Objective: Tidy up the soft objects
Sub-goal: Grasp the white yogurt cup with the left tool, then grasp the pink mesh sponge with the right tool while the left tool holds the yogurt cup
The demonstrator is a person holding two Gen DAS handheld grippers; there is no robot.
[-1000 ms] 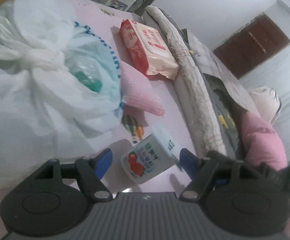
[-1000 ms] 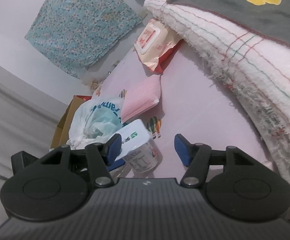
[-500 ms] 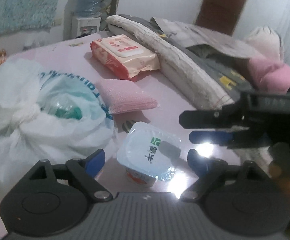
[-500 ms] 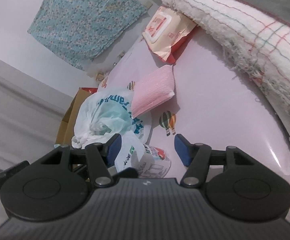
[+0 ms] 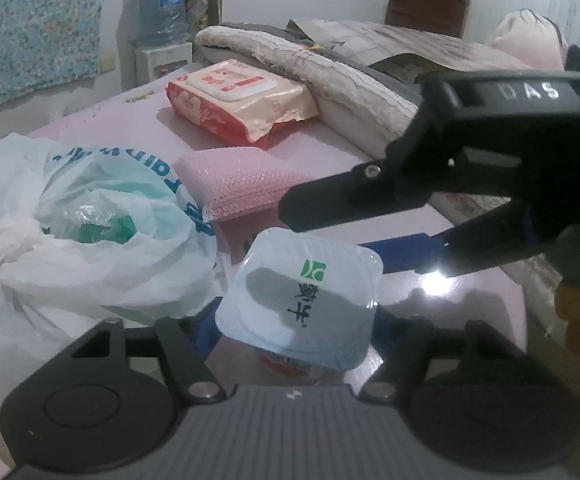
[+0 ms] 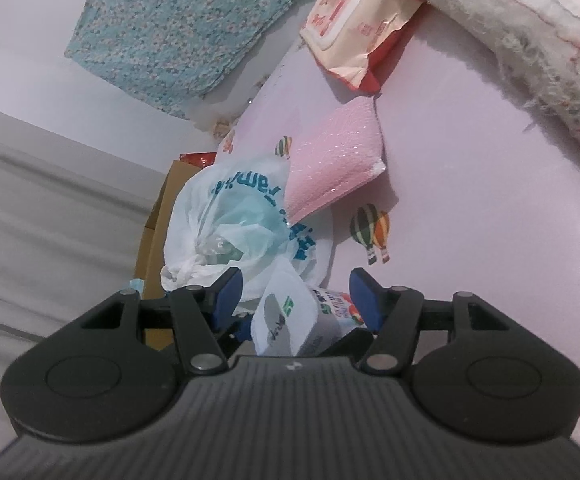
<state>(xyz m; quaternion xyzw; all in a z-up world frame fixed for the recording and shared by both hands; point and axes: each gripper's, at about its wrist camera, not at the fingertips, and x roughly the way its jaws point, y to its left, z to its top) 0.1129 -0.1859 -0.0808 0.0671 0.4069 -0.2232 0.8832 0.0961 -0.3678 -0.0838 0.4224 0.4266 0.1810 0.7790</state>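
A sealed yogurt cup (image 5: pixel 302 304) stands on the pink table between the open fingers of my left gripper (image 5: pixel 294 332). My right gripper (image 6: pixel 296 298) is open and also straddles the cup (image 6: pixel 290 320); it shows from the side in the left wrist view (image 5: pixel 370 236). A knotted white plastic bag (image 5: pixel 69 240) lies to the left. A pink sponge pack (image 5: pixel 241 184) and a red wet-wipes pack (image 5: pixel 237 100) lie farther back.
Folded blankets and towels (image 5: pixel 330 68) lie piled along the right side of the table. A water dispenser (image 5: pixel 161 40) stands behind the table. A cardboard box (image 6: pixel 157 232) sits beyond the bag. The pink tabletop (image 6: pixel 490 200) has balloon prints.
Both grippers have moved closer around the yogurt cup. The left view has swung upright and now looks down on the cup's lid. The right gripper has come in over the cup.
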